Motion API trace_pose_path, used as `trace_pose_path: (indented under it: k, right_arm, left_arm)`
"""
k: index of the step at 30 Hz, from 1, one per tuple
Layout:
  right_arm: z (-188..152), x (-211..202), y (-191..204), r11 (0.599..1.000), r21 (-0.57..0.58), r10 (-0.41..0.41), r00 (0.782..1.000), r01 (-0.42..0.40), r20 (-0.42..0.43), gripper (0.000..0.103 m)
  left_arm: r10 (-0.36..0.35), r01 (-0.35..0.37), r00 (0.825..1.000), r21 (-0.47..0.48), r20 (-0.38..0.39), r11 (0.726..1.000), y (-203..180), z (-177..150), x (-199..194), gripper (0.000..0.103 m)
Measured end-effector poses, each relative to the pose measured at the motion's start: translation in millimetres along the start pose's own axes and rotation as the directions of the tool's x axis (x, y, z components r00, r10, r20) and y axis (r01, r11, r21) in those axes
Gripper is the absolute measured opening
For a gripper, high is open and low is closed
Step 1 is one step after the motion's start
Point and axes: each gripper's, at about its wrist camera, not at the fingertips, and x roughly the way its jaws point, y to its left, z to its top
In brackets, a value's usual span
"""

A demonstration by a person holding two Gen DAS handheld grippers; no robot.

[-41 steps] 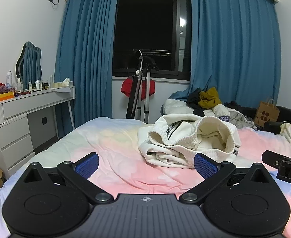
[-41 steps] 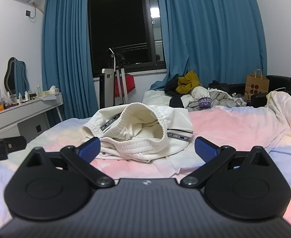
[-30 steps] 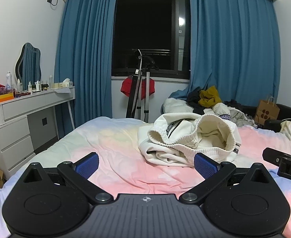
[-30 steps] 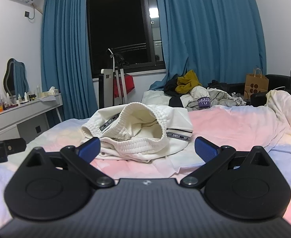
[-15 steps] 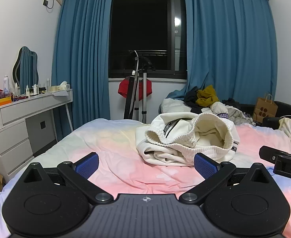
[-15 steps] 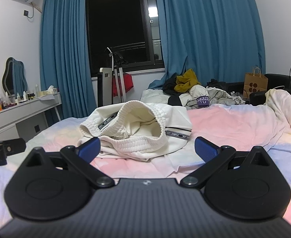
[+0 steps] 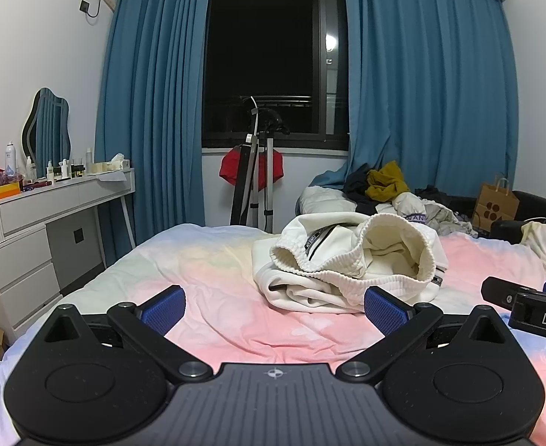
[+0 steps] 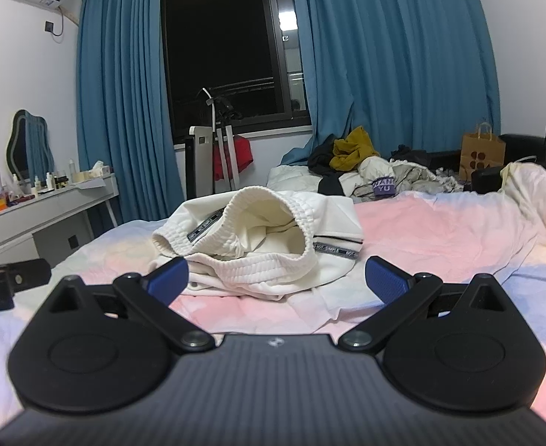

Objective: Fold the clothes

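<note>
Bed (image 7: 213, 319) fills the lower half of both views, covered in a wrinkled sheet of pink, pale yellow and lilac patches. Behind it, blue curtains (image 7: 154, 93) hang either side of a dark window (image 7: 265, 55). White dresser (image 7: 31, 230) stands along the left wall with bottles and a wavy-edged mirror (image 7: 46, 137) on top.

Heap of mixed clothes (image 8: 365, 171) sits past the far edge of the bed, a mustard piece on top. Brown paper bag (image 8: 483, 156) stands to its right, beside a dark seat.

White garment (image 7: 351, 260) lies crumpled on the bed, centre-right in the left wrist view and centre in the right wrist view (image 8: 258, 245). Ribbed waistband gapes open toward the cameras; a black lettered tape runs along the side. It lies unfolded, bunched on itself.

Left gripper (image 7: 273, 306) hovers low over the sheet, jaws spread wide, nothing between them. Its right blue pad sits just in front of the garment's near edge; whether it touches is unclear.

Right gripper (image 8: 276, 278) also spread wide and empty, garment framed between its blue pads, just beyond the tips. Each gripper's black body shows at the edge of the other's view.
</note>
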Motion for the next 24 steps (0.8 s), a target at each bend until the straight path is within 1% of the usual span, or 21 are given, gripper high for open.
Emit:
trace_pose_path:
  k: [18,24]
  right_arm:
    - [-0.9,0.0,1.6,1.0,-0.006,0.0,1.0,0.0,0.003,0.103]
    - [-0.1,-0.6,2.5,1.0,-0.006,0.0,1.0,0.0,0.001,0.103]
  left_arm:
    - [-0.001,0.001,1.0,0.004,0.002,1.0,-1.0,-0.7,-0.6,0.103]
    - [-0.018,0.018,1.0,-0.032,-0.012,0.999,2.7,4.2,-1.6,0.103]
